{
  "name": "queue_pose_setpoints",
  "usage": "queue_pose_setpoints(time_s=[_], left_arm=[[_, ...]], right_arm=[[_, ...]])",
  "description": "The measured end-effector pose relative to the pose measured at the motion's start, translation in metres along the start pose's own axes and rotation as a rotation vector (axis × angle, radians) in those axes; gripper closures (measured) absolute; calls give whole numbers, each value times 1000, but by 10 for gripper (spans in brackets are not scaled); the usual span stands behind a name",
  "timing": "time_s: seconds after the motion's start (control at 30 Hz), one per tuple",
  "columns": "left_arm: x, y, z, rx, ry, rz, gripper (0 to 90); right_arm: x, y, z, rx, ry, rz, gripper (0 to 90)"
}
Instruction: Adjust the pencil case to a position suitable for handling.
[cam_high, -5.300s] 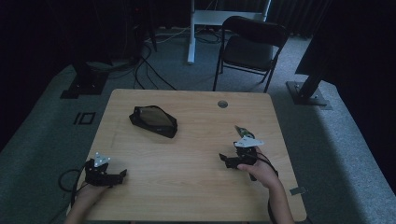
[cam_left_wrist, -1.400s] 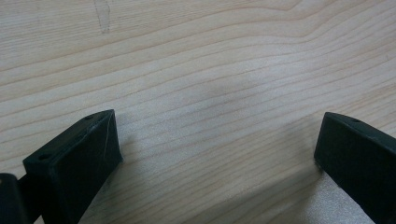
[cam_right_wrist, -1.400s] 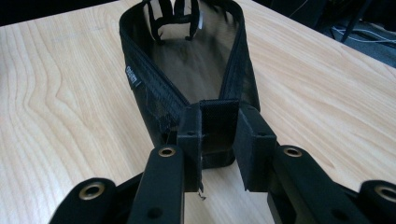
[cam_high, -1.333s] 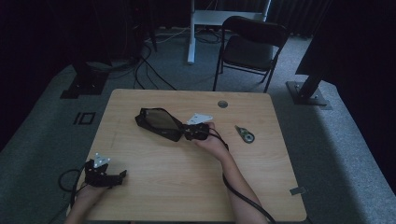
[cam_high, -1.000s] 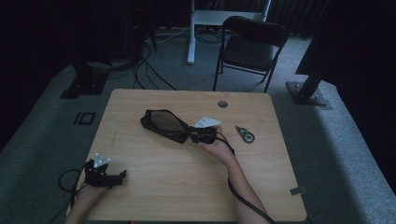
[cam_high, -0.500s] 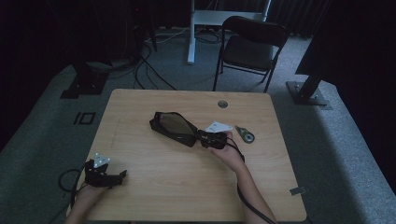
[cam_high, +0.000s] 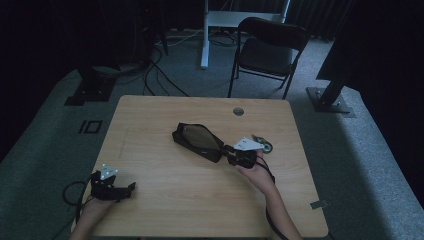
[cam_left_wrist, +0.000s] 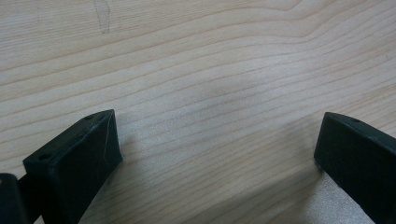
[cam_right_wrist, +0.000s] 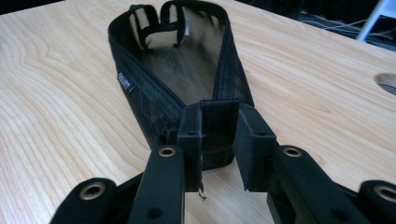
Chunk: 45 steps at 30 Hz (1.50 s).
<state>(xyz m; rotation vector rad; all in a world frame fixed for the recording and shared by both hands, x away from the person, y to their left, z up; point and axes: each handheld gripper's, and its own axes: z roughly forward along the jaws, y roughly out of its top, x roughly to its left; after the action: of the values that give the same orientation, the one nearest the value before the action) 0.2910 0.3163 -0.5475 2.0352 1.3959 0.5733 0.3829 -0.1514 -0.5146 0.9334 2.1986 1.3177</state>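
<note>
The right gripper clamps the near end tab of the black mesh pouch, whose long axis runs away from it toward mid-table, while the left gripper rests wide open, well apart.

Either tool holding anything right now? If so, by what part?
The right tool is shut on the black mesh pouch, clamping the fabric tab at its near end. The left tool is open over bare table, holding nothing.
</note>
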Motion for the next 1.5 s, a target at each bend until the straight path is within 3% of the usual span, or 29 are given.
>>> queue_pose_setpoints(time_s=[0.3,0.53,0.93,1.5], left_arm=[[0,0,0,0,0,0,5],[0,0,0,0,0,0,5],[0,0,0,0,0,0,5],[0,0,1,-3,7,-6,5]], right_arm=[[-7,-14,-25,-8,-39,10,735],[-5,-23,-43,-6,-58,-15,734],[-6,-45,-80,-25,-101,7,733],[26,-59,-105,-29,-100,-1,728]])
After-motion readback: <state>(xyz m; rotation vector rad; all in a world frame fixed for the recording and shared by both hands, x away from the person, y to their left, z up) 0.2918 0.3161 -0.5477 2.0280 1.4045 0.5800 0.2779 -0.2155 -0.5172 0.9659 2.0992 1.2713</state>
